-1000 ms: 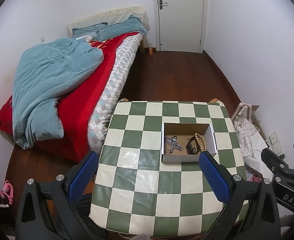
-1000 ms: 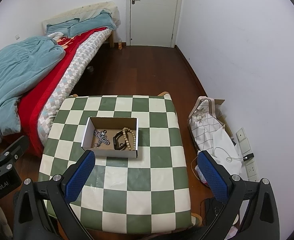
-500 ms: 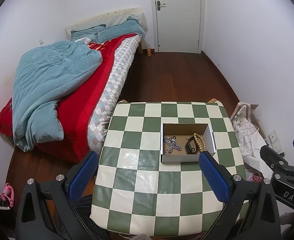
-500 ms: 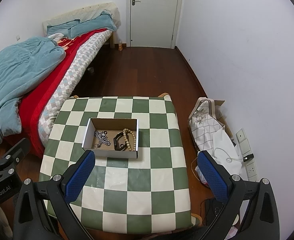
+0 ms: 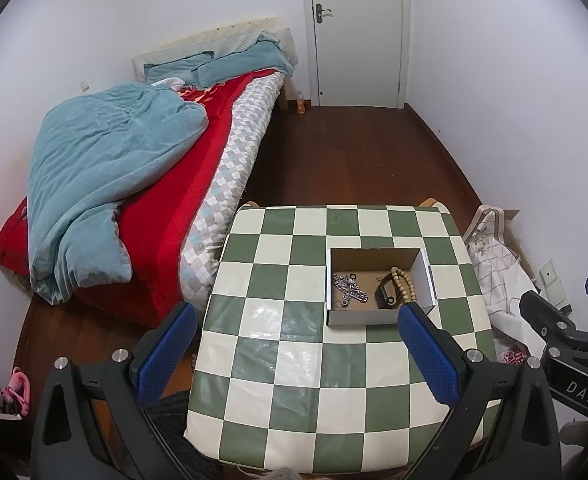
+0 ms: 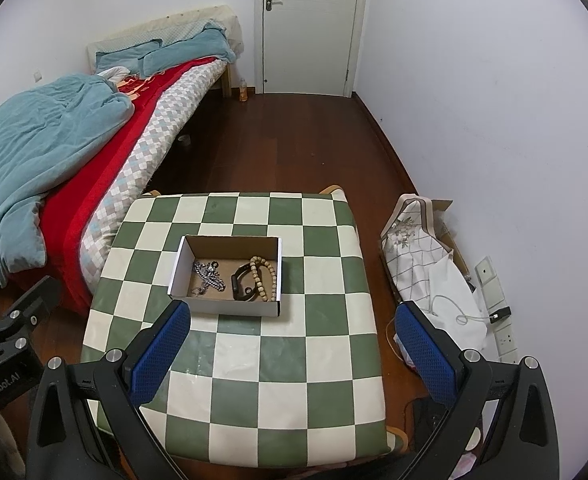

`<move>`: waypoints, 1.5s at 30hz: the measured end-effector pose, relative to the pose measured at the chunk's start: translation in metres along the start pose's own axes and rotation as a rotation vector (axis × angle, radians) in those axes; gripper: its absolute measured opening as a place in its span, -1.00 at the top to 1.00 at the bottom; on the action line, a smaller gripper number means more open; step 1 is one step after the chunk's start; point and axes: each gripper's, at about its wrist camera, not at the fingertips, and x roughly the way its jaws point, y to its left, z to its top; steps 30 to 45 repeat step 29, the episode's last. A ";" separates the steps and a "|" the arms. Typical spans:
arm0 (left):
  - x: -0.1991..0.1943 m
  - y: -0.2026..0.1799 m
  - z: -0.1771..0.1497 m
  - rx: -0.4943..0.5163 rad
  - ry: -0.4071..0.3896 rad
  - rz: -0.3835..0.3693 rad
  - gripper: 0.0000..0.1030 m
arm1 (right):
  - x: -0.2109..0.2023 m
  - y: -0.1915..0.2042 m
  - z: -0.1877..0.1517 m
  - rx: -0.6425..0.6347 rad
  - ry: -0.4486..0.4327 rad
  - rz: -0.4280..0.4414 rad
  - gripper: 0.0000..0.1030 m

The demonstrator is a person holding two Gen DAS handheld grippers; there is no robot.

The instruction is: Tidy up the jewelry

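Observation:
A small open cardboard box (image 5: 377,316) (image 6: 230,307) sits on a green-and-cream checked table (image 5: 294,340) (image 6: 254,360). Inside lie a silver chain (image 5: 347,288) (image 6: 208,276), a black band (image 5: 383,295) (image 6: 241,283) and a string of wooden beads (image 5: 402,283) (image 6: 262,276). My left gripper (image 5: 294,344) is open and empty, held above the table's near side. My right gripper (image 6: 292,344) is open and empty, also back from the box. Each gripper shows at the edge of the other's view.
A bed (image 5: 142,184) with a teal duvet and red cover stands left of the table. A cloth bag (image 6: 417,256) and white plastic bag lie on the floor to the right by the wall. A closed door (image 6: 309,28) is at the far end.
Both grippers have drawn slightly back and up from the table; the box looks a little farther away. Both stay open and empty.

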 end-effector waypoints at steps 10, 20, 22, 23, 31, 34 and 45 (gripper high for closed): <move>-0.002 0.004 0.000 0.000 -0.004 0.002 -1.00 | -0.002 0.005 0.002 -0.002 -0.006 0.003 -1.00; -0.003 0.004 0.002 0.001 -0.006 0.002 -1.00 | -0.003 0.003 0.004 -0.001 -0.012 0.003 -1.00; -0.003 0.005 0.002 -0.002 -0.004 0.002 -1.00 | -0.002 0.003 0.004 -0.001 -0.011 0.003 -1.00; -0.003 0.004 0.002 -0.001 -0.004 0.003 -1.00 | -0.002 0.003 0.004 -0.001 -0.011 0.004 -1.00; -0.004 0.004 0.004 -0.010 -0.006 -0.007 -1.00 | -0.002 0.002 0.004 -0.001 -0.008 0.005 -1.00; -0.004 0.004 0.004 -0.010 -0.006 -0.007 -1.00 | -0.002 0.002 0.004 -0.001 -0.008 0.005 -1.00; -0.004 0.004 0.004 -0.010 -0.006 -0.007 -1.00 | -0.002 0.002 0.004 -0.001 -0.008 0.005 -1.00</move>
